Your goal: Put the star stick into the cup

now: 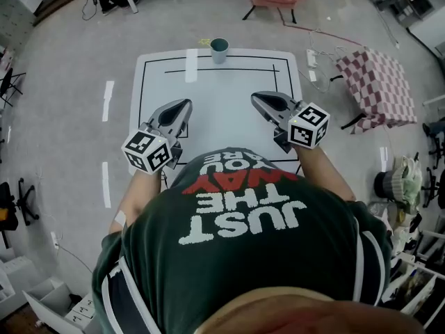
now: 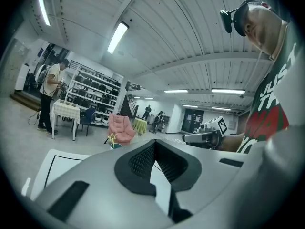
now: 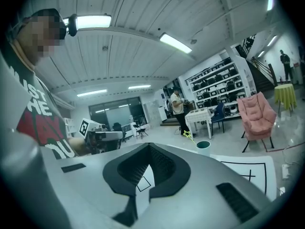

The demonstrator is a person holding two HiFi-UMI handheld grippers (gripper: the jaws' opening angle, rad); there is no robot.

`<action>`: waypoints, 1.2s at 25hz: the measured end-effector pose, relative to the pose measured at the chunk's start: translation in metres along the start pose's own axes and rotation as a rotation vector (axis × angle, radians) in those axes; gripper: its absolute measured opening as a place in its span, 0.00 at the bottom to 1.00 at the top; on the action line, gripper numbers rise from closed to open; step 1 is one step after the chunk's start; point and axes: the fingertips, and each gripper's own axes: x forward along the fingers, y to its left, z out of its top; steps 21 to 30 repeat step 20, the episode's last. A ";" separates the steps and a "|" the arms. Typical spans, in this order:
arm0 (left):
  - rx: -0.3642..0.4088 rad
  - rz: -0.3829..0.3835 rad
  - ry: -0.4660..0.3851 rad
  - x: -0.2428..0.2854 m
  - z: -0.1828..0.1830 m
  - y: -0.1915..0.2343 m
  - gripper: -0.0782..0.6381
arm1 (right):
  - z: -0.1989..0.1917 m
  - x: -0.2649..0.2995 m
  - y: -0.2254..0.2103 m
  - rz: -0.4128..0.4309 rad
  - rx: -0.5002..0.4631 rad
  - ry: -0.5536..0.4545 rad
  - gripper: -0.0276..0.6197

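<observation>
From the head view, the teal cup (image 1: 219, 47) stands at the far edge of the white table (image 1: 229, 127) with the star stick (image 1: 204, 42) leaning out of it. The left gripper (image 1: 183, 107) and right gripper (image 1: 257, 99) are held well short of the cup. In the left gripper view the jaws meet at their tips with nothing between them, and the cup sits beyond them to the left. In the right gripper view the jaws are likewise pressed together and empty, with the cup ahead to the right.
</observation>
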 end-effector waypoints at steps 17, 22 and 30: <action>-0.002 0.001 0.014 -0.005 -0.003 0.006 0.12 | -0.003 0.008 0.008 0.015 -0.025 0.022 0.09; -0.002 0.000 0.016 -0.005 -0.004 0.006 0.12 | -0.005 0.009 0.009 0.020 -0.028 0.024 0.09; -0.002 0.000 0.016 -0.005 -0.004 0.006 0.12 | -0.005 0.009 0.009 0.020 -0.028 0.024 0.09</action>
